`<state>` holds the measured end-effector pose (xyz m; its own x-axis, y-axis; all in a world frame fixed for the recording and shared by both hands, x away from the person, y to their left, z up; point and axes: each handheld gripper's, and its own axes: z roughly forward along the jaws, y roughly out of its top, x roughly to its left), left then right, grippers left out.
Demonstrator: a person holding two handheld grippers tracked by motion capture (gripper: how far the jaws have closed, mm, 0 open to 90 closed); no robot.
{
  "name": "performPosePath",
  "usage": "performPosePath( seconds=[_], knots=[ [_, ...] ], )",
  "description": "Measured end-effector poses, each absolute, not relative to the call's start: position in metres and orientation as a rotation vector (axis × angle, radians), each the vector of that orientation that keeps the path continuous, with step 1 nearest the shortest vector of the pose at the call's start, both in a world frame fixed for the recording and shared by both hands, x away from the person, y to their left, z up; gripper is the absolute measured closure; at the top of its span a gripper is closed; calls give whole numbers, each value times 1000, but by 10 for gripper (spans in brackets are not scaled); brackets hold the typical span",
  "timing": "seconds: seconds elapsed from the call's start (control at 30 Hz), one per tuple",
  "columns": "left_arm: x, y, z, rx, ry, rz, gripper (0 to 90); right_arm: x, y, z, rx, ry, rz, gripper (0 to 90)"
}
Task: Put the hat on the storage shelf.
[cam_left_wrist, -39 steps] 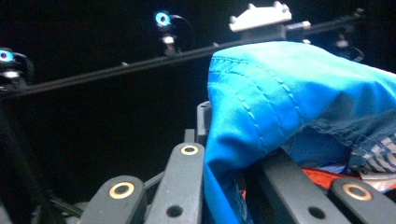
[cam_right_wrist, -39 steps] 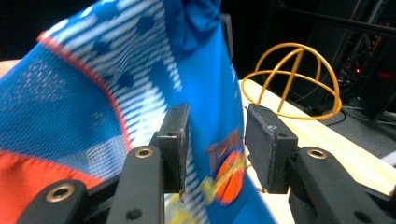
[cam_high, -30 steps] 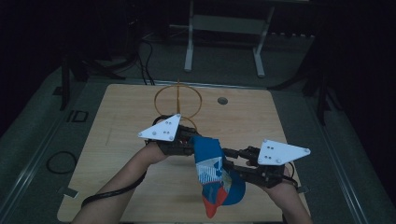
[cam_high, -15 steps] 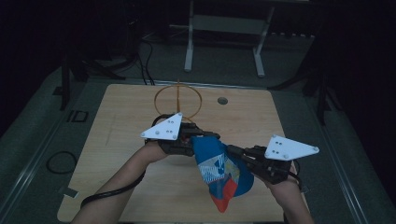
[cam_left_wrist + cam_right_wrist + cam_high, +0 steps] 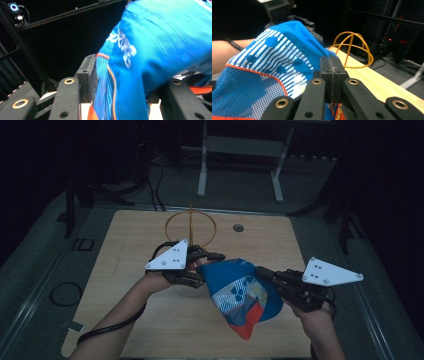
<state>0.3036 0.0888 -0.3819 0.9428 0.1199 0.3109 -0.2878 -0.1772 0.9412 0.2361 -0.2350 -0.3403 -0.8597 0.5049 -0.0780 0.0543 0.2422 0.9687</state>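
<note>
Table wood, wire ring stand toward far edge. Blue cap held above near edge: light, floppy fabric and mesh, grab stiffer brim. Right gripper jaws clenched on cap. Left gripper jaws just been opening, cap fabric between them, loose.

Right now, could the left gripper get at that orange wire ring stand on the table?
Probably yes. The left gripper sits just in front of the orange wire stand with bare table between them. But the blue cap lies between its opening jaws, so it must let go first.
</note>
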Motion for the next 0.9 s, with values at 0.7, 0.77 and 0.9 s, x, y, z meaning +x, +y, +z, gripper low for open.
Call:
performPosePath(
  seconds=[0.7,0.77,0.9],
  knots=[
    [296,132,-405,1760,35,439,388,246,-254,-331,602,2060,1680,900],
    [292,139,-411,1769,78,445,338,249,-254,-329,606,2052,1681,900],
    [284,154,-428,1779,189,459,245,256,-249,-324,611,2037,1685,900]
  ],
)
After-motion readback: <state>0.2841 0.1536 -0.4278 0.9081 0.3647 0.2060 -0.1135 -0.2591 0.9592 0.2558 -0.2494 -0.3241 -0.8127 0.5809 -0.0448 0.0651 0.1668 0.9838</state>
